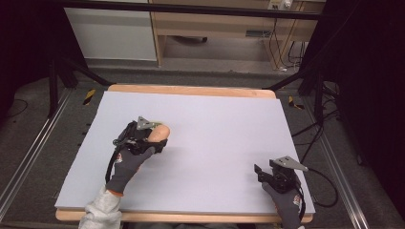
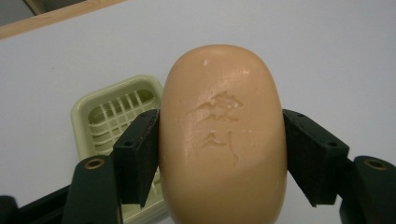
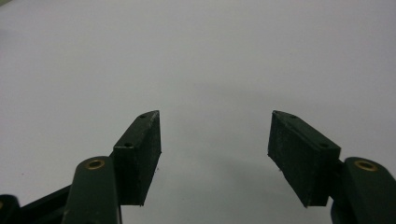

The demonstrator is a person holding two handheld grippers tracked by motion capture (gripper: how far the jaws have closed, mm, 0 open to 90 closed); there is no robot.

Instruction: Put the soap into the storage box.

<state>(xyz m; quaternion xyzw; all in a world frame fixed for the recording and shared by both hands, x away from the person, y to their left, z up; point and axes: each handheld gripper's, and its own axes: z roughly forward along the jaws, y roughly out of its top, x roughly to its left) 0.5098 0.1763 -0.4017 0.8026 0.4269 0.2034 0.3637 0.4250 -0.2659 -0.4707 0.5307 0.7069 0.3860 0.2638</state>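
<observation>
Soap (image 2: 222, 135), a smooth peach oval bar, sits pinched across its width between the jaws of the left gripper (image 2: 222, 154), lifted just ahead of a pale green slatted soap dish (image 2: 100, 116) lying beyond the jaws to their left. The bar looks hard, fairly dense and probably slick; squeezing its flat flanks seems safest. The right gripper (image 3: 215, 149) hangs spread and empty over the table (image 3: 224, 56).

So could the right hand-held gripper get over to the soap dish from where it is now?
Probably yes: the right hand-held gripper is open and holds nothing, with bare table between. But the left hand-held gripper, holding the soap, sits close to the soap dish.
</observation>
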